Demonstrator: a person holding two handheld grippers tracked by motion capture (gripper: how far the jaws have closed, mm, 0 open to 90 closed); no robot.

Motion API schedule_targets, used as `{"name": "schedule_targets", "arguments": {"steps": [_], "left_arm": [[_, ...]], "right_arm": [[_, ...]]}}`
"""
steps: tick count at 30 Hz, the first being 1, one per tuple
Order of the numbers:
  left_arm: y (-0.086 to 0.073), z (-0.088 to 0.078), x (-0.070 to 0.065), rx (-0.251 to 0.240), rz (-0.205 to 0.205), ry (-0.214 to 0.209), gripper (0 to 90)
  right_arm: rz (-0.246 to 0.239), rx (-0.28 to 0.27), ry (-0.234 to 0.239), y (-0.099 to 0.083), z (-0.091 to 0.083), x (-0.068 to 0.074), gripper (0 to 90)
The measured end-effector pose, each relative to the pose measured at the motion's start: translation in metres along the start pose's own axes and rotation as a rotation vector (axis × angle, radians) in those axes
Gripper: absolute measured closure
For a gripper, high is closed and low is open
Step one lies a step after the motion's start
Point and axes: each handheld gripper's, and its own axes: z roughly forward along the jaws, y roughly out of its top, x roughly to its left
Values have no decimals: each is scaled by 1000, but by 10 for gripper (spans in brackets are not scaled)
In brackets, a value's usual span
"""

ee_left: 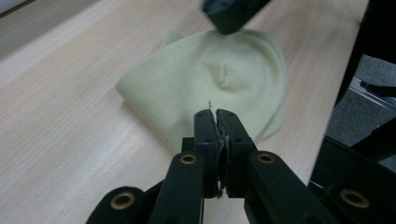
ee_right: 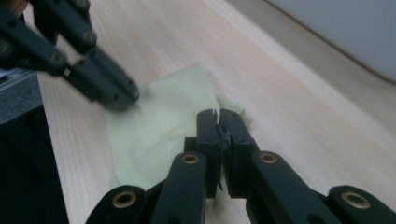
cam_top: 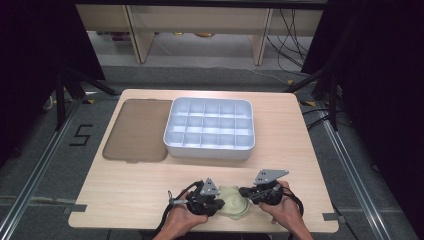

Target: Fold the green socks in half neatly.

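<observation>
Folding looks partly done: left gripper and right gripper, jaws closed, pinch pale green cloth at lower centre.

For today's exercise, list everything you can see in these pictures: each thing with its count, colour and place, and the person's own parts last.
table: one, light wood, centre.
compartment tray: one, pale grey-white, far middle of the table.
lid: one, brown see-through, flat to the left of the tray.
cloth: one, pale yellow-green, near edge, between the tongs.
floor: grey, marked with a black 5.
left tongs: one, black, shut at the cloth's edge.
right tongs: one, black, shut over the cloth.
hands: two, near edge.
</observation>
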Motion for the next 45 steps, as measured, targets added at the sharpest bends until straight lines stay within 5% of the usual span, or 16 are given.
{"name": "schedule_targets", "arguments": {"steps": [1, 6, 7, 14, 23, 29, 30, 31, 36, 40, 45], "left_arm": [[0, -1, -1, 11, 39, -1, 868], [-2, 3, -5, -1, 13, 1, 873], [-2, 2, -3, 25, 41, -1, 874], [-3, 3, -3, 26, 38, 5, 872], [-5, 4, -6, 12, 3, -13, 869], [-3, -1, -4, -24, -27, -15, 844], [-2, -3, -1, -23, -5, -12, 836], [-2, -3, -2, -45, -40, -16, 836], [0, -10, 6, -55, -65, 2, 744], [1, -10, 13, -66, -111, 2, 684], [0, -11, 21, -35, -121, 9, 639]], "right_arm": [[-10, -6, 8, 4, 4, 0, 871], [-19, -1, 33, 22, 19, 4, 872], [-41, -3, 36, 26, 22, 4, 874], [-103, 52, 82, 47, 58, 7, 877], [-48, 86, 93, 42, 71, -2, 878], [-23, 24, 99, 42, 55, -8, 878], [2, 0, 103, 41, 44, -9, 877], [2, 0, 103, 41, 44, -9, 877], [23, -55, 65, 26, 9, -14, 873], [31, -44, 48, 18, 0, -12, 870], [31, -36, 42, 6, -8, -8, 869]]}}
